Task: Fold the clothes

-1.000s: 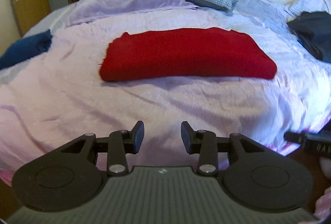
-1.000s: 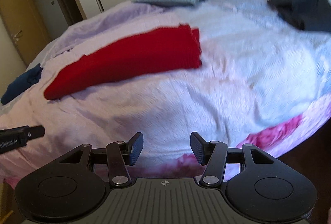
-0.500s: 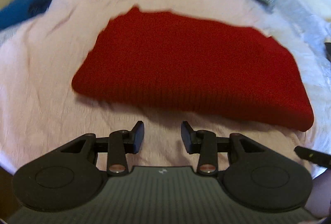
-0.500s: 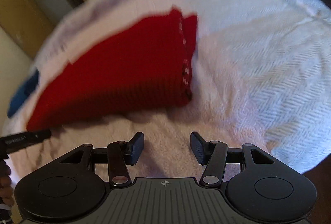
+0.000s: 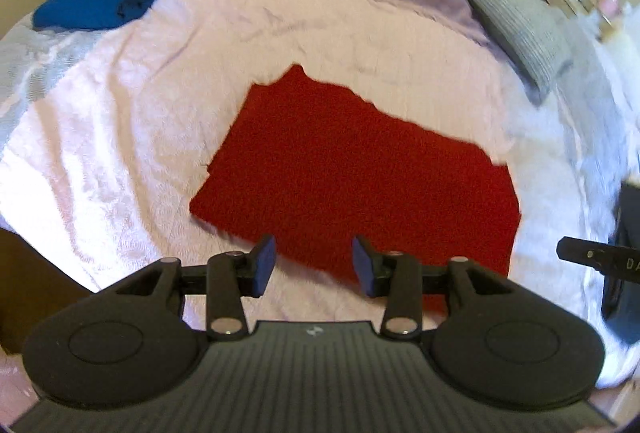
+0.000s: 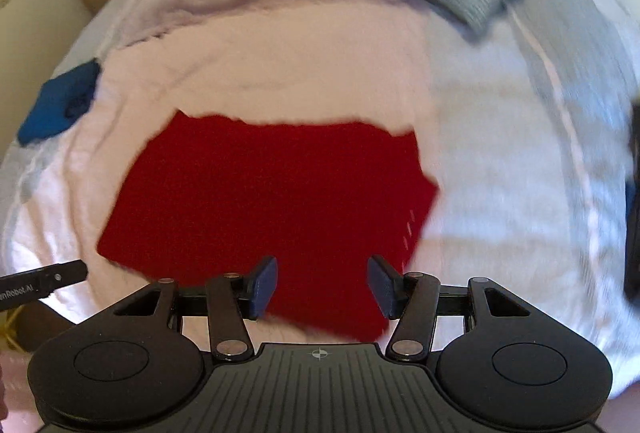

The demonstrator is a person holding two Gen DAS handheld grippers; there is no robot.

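A folded red knit garment (image 5: 352,177) lies flat on the pale pink bedspread (image 5: 120,137); it also shows in the right wrist view (image 6: 264,201). My left gripper (image 5: 315,265) is open and empty, hovering over the garment's near edge. My right gripper (image 6: 322,285) is open and empty, above the garment's near right part. The tip of the right gripper (image 5: 592,257) shows at the right edge of the left wrist view, and the tip of the left gripper (image 6: 44,279) at the left edge of the right wrist view.
A folded blue garment (image 5: 100,1) lies at the far left of the bed, also in the right wrist view (image 6: 60,105). A grey striped pillow (image 5: 516,29) lies at the far right. A dark garment (image 6: 632,217) sits at the right edge.
Both grippers have moved forward and up over the bed and now look down on the red garment from closer. Both stay open.
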